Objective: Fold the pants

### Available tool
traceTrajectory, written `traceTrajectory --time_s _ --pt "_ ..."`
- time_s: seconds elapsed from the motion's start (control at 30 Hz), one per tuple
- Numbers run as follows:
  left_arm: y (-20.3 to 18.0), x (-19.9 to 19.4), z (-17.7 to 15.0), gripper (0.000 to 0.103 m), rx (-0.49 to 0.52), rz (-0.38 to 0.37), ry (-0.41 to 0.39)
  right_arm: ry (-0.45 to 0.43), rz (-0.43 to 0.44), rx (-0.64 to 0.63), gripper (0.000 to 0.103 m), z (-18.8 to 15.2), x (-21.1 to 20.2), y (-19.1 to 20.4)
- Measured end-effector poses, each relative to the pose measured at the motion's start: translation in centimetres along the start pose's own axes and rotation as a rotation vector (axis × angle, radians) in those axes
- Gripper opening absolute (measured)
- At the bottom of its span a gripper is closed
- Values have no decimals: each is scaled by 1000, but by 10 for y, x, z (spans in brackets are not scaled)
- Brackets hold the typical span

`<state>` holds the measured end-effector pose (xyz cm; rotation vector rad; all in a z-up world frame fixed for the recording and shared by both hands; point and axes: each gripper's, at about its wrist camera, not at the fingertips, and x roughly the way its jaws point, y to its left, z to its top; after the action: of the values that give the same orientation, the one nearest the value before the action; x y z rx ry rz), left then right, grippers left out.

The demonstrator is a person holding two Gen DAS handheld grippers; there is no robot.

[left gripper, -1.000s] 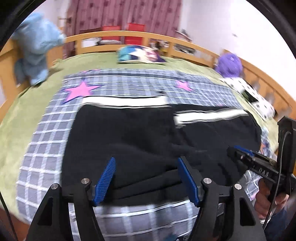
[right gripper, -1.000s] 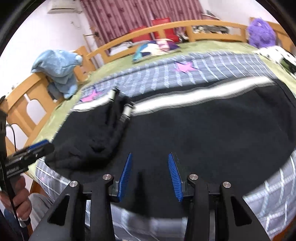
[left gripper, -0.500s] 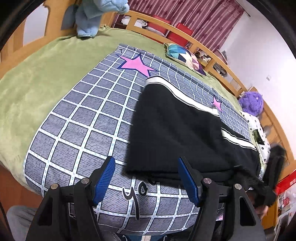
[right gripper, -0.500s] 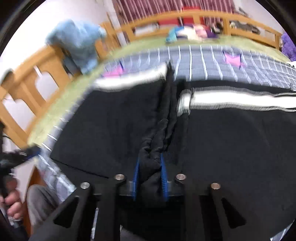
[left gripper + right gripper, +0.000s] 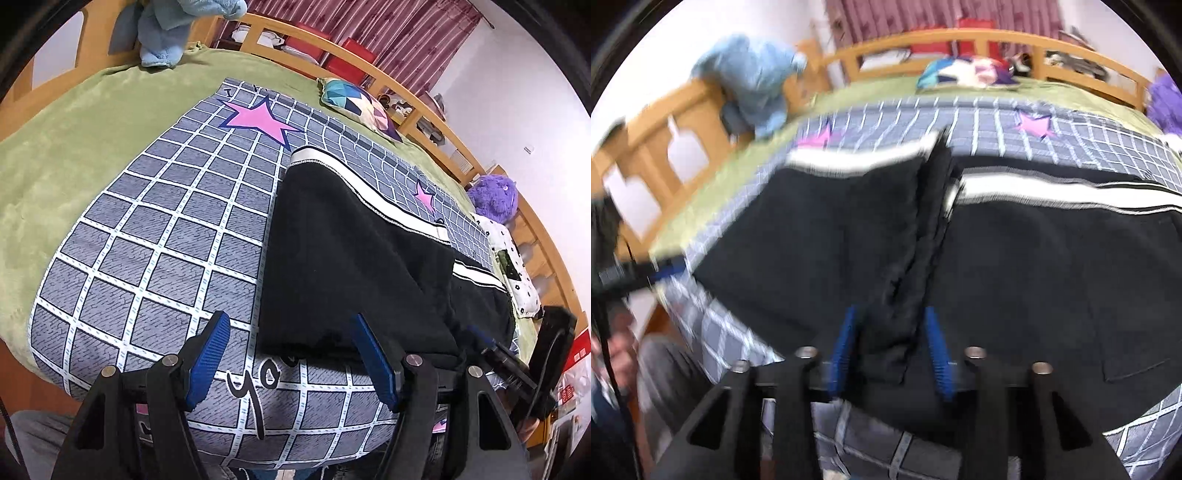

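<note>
Pants (image 5: 354, 258), black with a white side stripe, lie flat on the checked sheet (image 5: 155, 236) over the green blanket (image 5: 62, 147), near the front edge of the bed. In the right wrist view they look to be folded lengthwise already, 1 leg on the other, with a ridge of bunched cloth (image 5: 923, 236) running up the middle toward the stripe; the blur leaves it unclear whether that ridge is a seam or a fold line.

The left gripper (image 5: 291, 358) stands spread over the near left corner of the pants, its pads clear of the cloth, grasping nothing. The right gripper (image 5: 890, 350) has just been opening: the bunched ridge sits between its blue pads (image 5: 842, 350), but gaps show on both sides, so it seems released rather than clamped.

By this reading, the first fold is done and the cloth has been let go. Still to do: at least 1 crosswise fold, bringing 1 end over the other, and smoothing the ridge. The left corner looks like the next place to grip.
</note>
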<state>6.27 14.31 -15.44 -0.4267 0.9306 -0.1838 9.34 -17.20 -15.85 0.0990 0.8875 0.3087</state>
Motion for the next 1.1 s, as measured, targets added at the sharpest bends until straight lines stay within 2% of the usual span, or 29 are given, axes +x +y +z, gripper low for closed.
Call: traceTrajectory --time_s 0.03,0.13,0.2,0.23,0.27,0.3,0.37,0.4,0.43,0.47,0.57,0.6,0.63,0.73,0.83,0.87,0.93,1.03,1.1 --pt "0 1 1 68 -4 -3 5 -20 24 36 57 6 1 -6" --pt "-4 1 2 68 -4 -7 11 -6 16 90 57 20 20 -14" --pt "-8 0 3 68 9 -2 7 51 22 109 24 19 38 -17" --pt "-10 -1 2 68 19 4 5 110 0 89 21 18 54 -14" --pt "-13 -2 3 68 32 17 1 91 -9 64 16 20 52 -11" --pt "-14 -3 3 68 41 24 -2 54 9 41 14 20 44 -11" --pt "-19 -6 2 68 63 30 -14 -68 127 141 11 21 10 -35" --pt "-20 -6 3 69 67 27 -15 -91 167 204 11 20 2 -47" --pt "-23 -5 4 69 71 22 -11 -84 171 258 11 17 -2 -59" --pt "-27 0 6 69 77 16 -1 -64 143 253 11 14 1 -62" --pt "-38 16 8 69 103 26 24 30 33 137 13 -3 25 -48" --pt "-39 21 7 69 108 37 34 19 6 104 16 -6 25 -40" --pt "-41 32 6 69 113 78 65 10 -12 70 17 -6 23 -34" --pt "-43 51 -2 71 152 172 103 30 -32 0 32 4 11 -30" --pt "-45 57 -7 76 202 183 125 -16 -12 40 35 17 -10 -39" --pt "-44 58 -7 76 200 180 133 -41 -5 48 44 22 -16 -40" --pt "-41 57 -4 76 173 163 153 -83 -18 36 49 38 -20 -40" --pt "-40 52 -1 76 160 138 164 -117 -46 28 48 67 2 -37" --pt "-40 52 -3 76 174 141 174 -102 -27 32 40 78 25 -40"
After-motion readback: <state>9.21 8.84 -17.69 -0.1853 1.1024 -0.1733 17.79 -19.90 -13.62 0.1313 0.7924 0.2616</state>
